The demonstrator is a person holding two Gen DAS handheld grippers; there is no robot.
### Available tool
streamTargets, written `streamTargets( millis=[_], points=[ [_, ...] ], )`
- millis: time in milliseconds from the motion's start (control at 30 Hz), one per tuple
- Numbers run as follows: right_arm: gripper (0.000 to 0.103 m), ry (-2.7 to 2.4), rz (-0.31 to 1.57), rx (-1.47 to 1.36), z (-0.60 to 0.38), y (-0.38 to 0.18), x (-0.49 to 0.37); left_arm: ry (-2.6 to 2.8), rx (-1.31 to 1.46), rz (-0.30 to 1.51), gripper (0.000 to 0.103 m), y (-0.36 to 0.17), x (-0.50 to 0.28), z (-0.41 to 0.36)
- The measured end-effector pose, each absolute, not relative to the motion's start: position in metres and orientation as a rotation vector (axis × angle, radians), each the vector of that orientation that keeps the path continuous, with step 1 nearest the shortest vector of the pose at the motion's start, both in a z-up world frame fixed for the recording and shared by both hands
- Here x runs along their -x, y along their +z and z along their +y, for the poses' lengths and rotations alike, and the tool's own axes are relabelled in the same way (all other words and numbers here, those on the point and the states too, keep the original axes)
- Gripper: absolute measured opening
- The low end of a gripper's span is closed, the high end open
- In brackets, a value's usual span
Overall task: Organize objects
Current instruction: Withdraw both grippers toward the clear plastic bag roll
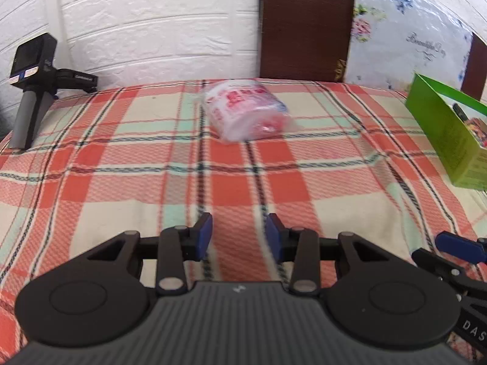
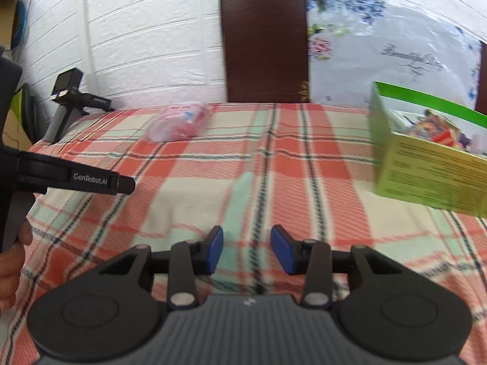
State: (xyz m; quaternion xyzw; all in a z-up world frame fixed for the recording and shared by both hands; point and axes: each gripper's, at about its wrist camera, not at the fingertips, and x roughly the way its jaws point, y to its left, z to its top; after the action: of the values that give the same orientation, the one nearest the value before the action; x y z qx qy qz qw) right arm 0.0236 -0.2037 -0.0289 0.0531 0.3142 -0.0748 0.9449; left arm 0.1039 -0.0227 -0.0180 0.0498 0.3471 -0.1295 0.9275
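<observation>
- my left gripper (image 1: 239, 237) and right gripper (image 2: 247, 249) both hover over the plaid tablecloth (image 1: 237, 182), jaws apart, holding nothing.
- the pink-printed plastic packet (image 1: 246, 109) lies on the cloth's far side, well left of the green box (image 2: 426, 158) holding small items.

A woven, coarse-looking red, cream and mint plaid cloth (image 1: 231, 179) is covering the table. A glossy clear plastic wrapper is shining around the pink-printed roll (image 1: 246, 109). The green printed cardboard box (image 2: 426, 170) is looking matt. The far dark brown wooden chair back (image 2: 264, 45) is showing a smooth finish.
</observation>
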Motion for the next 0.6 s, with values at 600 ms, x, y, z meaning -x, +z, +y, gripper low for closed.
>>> streamTargets(
  millis=[600],
  points=[
    [0.042, -0.077, 0.634, -0.034, -0.161, -0.033, -0.109, -0.194, -0.098, 0.604, 0.052, -0.028, -0.148, 0.024]
  ],
)
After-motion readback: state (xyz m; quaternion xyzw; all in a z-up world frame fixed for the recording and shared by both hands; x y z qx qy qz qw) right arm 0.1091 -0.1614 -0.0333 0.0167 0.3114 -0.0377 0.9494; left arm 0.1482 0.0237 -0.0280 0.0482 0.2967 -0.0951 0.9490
